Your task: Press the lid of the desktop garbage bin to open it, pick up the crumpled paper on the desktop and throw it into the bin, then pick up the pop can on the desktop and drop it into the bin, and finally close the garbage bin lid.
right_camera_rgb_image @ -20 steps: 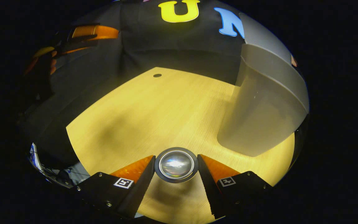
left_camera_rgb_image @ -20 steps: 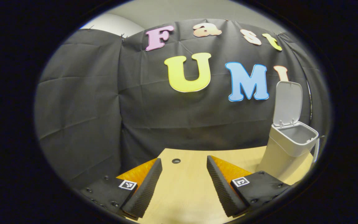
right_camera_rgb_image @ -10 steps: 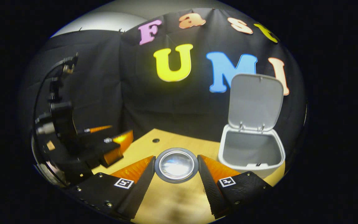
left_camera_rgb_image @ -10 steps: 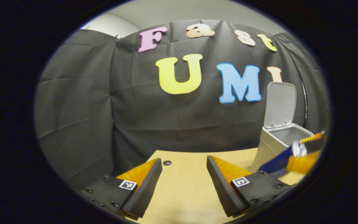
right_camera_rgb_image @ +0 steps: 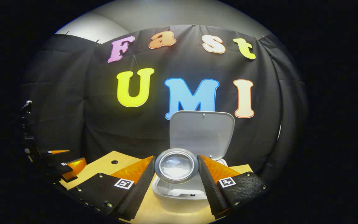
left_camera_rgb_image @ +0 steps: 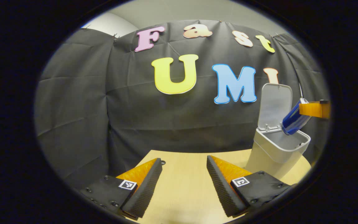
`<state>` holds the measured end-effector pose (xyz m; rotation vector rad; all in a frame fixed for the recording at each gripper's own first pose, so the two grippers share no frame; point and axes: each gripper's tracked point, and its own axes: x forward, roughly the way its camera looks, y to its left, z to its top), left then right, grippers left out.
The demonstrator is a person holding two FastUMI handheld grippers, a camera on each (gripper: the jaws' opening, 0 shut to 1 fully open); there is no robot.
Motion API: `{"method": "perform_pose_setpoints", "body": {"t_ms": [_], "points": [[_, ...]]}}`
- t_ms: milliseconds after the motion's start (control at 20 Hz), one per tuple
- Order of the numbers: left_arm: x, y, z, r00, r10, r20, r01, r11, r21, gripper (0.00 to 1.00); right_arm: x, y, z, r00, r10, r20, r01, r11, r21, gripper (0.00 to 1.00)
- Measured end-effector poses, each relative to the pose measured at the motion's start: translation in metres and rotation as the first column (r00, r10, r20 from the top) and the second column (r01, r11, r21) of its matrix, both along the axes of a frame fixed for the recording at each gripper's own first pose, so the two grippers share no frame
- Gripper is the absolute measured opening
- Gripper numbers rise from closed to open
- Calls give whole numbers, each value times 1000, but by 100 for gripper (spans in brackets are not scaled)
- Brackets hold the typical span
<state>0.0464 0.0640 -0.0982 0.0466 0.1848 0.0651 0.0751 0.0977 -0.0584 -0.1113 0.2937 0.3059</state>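
The can is clamped between both fingers of the right gripper and held tilted over the open bin for release, while the left gripper is held wide open and empty.

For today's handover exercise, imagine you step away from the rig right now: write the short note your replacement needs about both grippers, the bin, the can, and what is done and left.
Right gripper: jaws shut on the pop can, held above the open garbage bin; in the left gripper view the can tilts nose-down over the bin's mouth.
Left gripper: jaws open, holding nothing, low over the desktop.
Lid stands upright, open.
Done: lid opened, can picked up. No crumpled paper seen on the desktop; whether it is in the bin cannot be told.
Left: release the can into the bin, then close the lid.
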Motion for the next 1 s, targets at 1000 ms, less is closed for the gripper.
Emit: {"method": "perform_pose_setpoints", "body": {"t_ms": [1000], "points": [[12, -5, -16, 999, -5, -36, 4, 1000, -12, 90, 68, -2, 68, 983, -72, 170, 66, 997, 45, 88]]}}
